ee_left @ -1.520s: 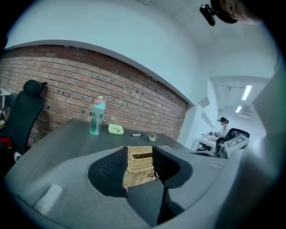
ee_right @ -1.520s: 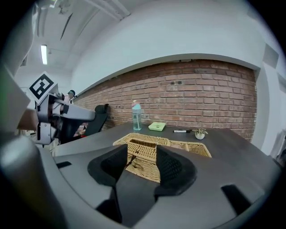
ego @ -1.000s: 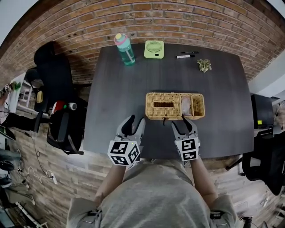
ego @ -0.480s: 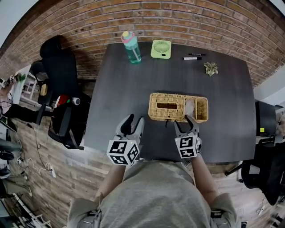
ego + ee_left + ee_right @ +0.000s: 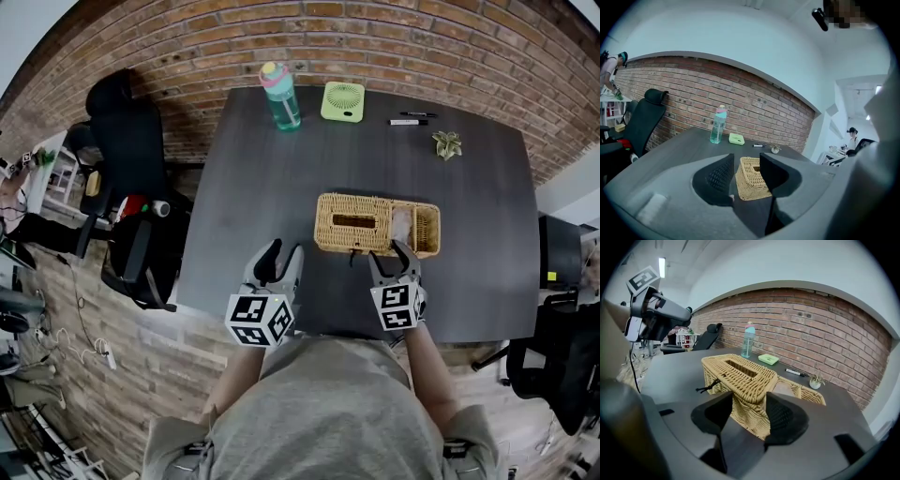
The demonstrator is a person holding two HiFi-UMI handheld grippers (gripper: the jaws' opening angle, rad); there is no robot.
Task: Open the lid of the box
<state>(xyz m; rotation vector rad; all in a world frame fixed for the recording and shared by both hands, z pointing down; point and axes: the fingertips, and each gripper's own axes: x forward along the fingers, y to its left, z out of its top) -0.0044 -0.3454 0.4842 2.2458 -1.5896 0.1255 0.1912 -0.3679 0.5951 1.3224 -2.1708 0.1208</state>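
The wicker box (image 5: 427, 234) is sitting in the middle of the dark desk (image 5: 262, 178), with its slotted lid (image 5: 352, 221) lying shut over the left part. The right tool (image 5: 392, 259) is standing with its jaws spread wide, straddling the near right corner of the lid. In the right gripper view the woven rim is lying between the pads, which seem not to be pressing on it yet. The left tool (image 5: 284, 255) is hovering by the desk's front edge, jaws apart and holding nothing, with the box well ahead of it. To do this well, the right tool is probably needing to pinch only the lid's rim, not the wall beneath, or the light box may be coming up whole. A black cord (image 5: 708, 385) is dangling at the front and may be fastening the lid, so it is worth checking. The left tool could be steadying the box meanwhile.
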